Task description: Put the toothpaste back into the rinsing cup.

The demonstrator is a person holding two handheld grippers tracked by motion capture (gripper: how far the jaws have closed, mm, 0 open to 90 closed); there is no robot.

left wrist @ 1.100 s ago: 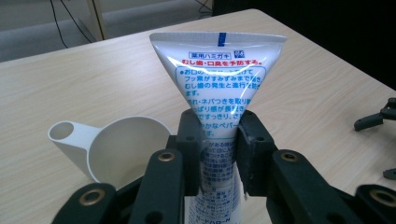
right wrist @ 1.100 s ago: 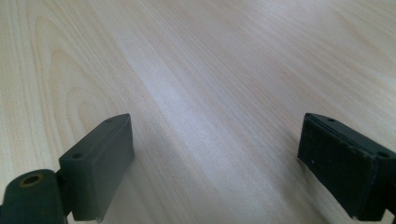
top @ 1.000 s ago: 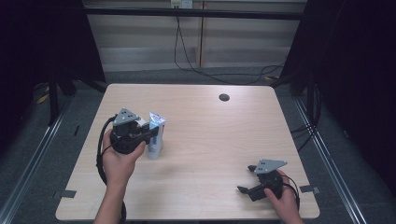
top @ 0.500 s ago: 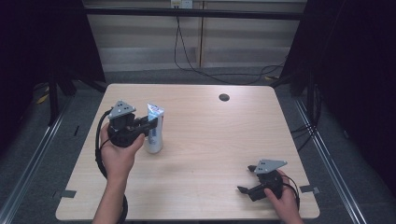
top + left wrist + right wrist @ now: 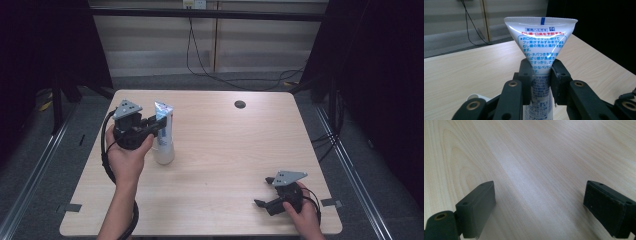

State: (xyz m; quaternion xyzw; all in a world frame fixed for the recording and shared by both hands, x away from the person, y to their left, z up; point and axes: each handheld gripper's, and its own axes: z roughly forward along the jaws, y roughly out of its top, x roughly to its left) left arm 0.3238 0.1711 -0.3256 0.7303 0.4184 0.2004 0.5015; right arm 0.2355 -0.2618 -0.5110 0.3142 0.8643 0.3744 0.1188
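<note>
Shifted since a second ago: left tool (image 5: 156, 126) carried farther from the person along the tabletop (image 5: 235, 150), together with the toothpaste tube (image 5: 163, 134) it grips; nearer the tabletop's far edge now than half a second back too. Right tool (image 5: 268, 191) unchanged in place, low at the near right corner.

Left tool clenched on the toothpaste tube: in the left gripper view, both black jaws pressed against the tube's narrow middle (image 5: 541, 75), one on each side, the flat crimped end fanned out wide above the jaws. Tube upright, printed with blue and red text on white, a small blue mark at the crimp. Below the jaws, the tube's lower body running down toward the tabletop; whether the cap end touches the wood or hangs just off it, cannot tell. In the high view, tube standing just ahead of the left tool, on the side away from the holding hand (image 5: 126, 159), cable looped down beside the forearm.

Right tool released: in the right gripper view, jaws spread wide apart, nothing but bare pale wood grain between them (image 5: 539, 202). Resting low, close over the tabletop, well apart from the tube and from the left tool.

Beyond both tools, near the far edge, a small dark round grommet (image 5: 240, 104) set in the wood.
</note>
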